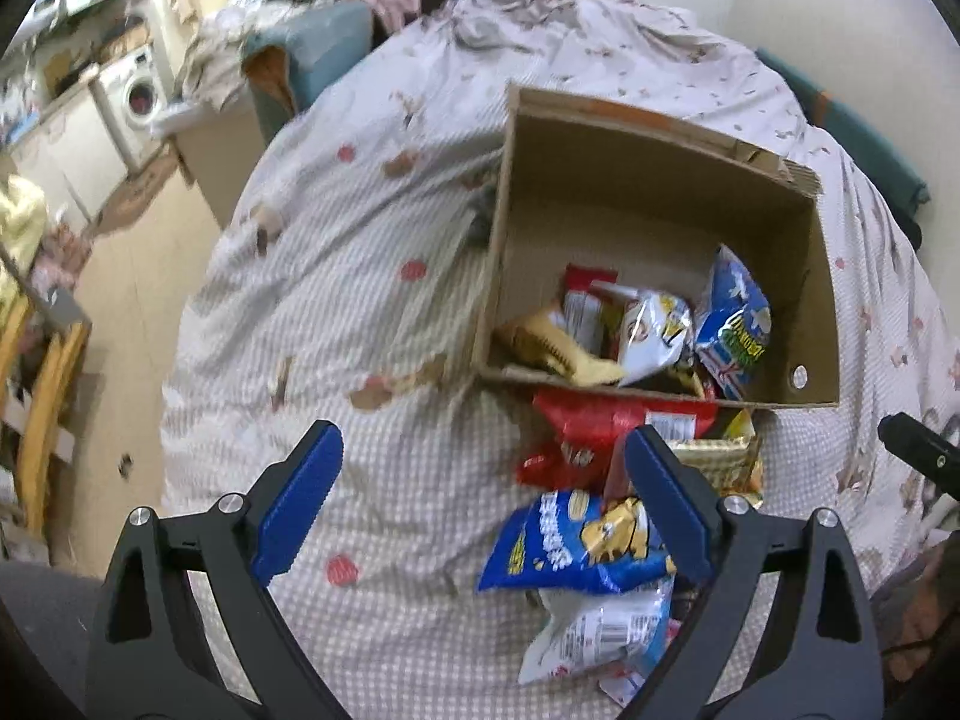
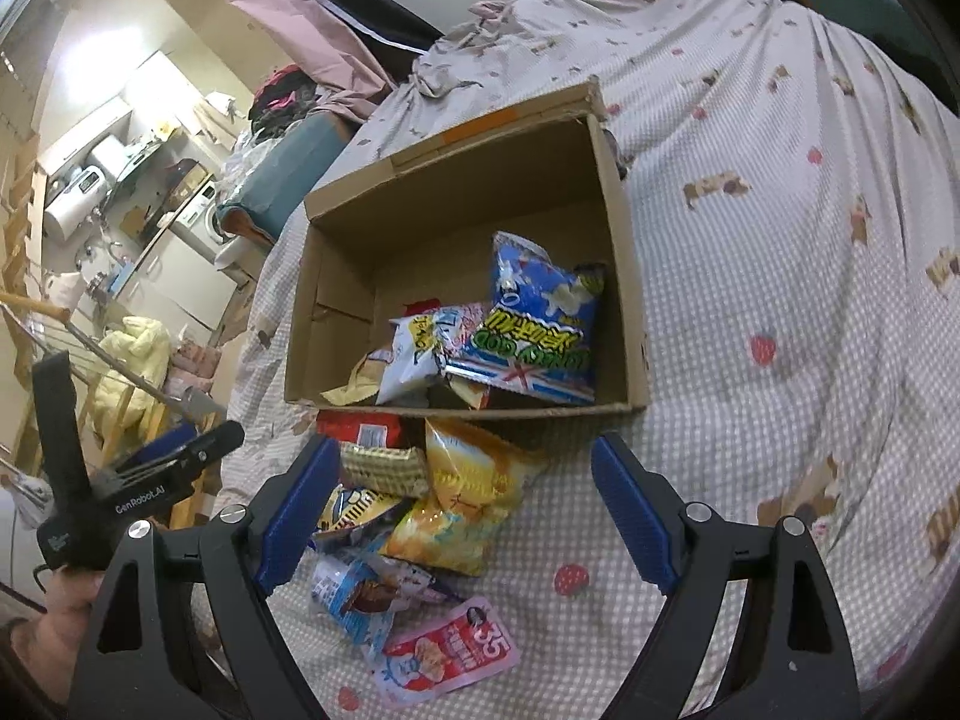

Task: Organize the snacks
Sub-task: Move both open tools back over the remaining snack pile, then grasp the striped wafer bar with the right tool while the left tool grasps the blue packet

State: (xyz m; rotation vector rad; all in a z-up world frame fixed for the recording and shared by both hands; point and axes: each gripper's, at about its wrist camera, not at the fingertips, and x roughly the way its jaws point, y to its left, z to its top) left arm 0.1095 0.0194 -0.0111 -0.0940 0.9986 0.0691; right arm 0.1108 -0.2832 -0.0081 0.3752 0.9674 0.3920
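Both grippers spread wide, holding nothing, above loose snack packets on a checked bedspread point(image 2: 750, 276).
Left gripper point(image 1: 483, 501): blue packet point(image 1: 576, 546) and red packet point(image 1: 591, 438) at its right finger. Right gripper point(image 2: 462, 510): orange packet point(image 2: 465, 492) between its fingers, pink sachet point(image 2: 447, 654) nearest. Beyond both: open cardboard box point(image 2: 342, 294) holding more packets, including a blue popcorn bag point(image 2: 540, 324).

The left black gripper with blue pads point(image 1: 480, 498) has its jaws wide apart, empty. The right black gripper with blue pads point(image 2: 462, 510) is the same.
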